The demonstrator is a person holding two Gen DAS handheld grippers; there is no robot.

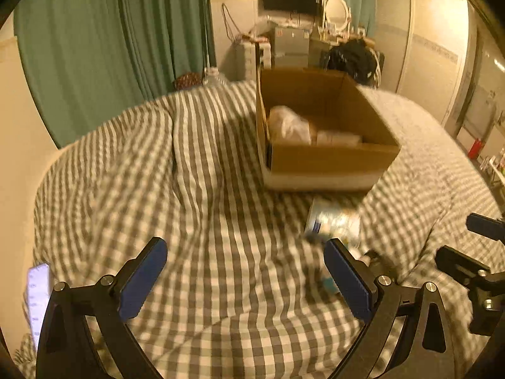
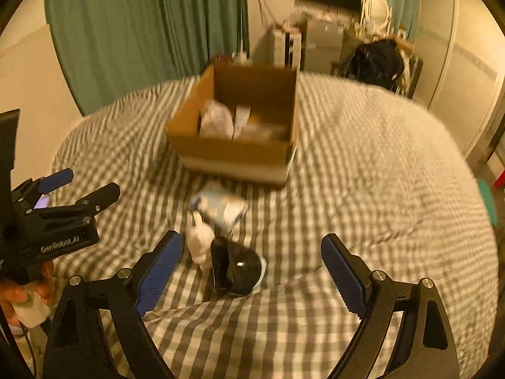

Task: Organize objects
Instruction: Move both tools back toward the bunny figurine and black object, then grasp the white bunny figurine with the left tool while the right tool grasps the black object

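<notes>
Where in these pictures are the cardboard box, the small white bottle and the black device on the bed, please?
cardboard box (image 2: 233, 151): right wrist view, near outer wall.
small white bottle (image 2: 199, 240): right wrist view, its body.
black device (image 2: 243, 268): right wrist view, glossy top.

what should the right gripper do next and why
Probably ease the open right gripper forward and down over the black object lying just ahead between its fingers. It is the nearest loose item on the bed, and the cardboard box already holds others.
</notes>
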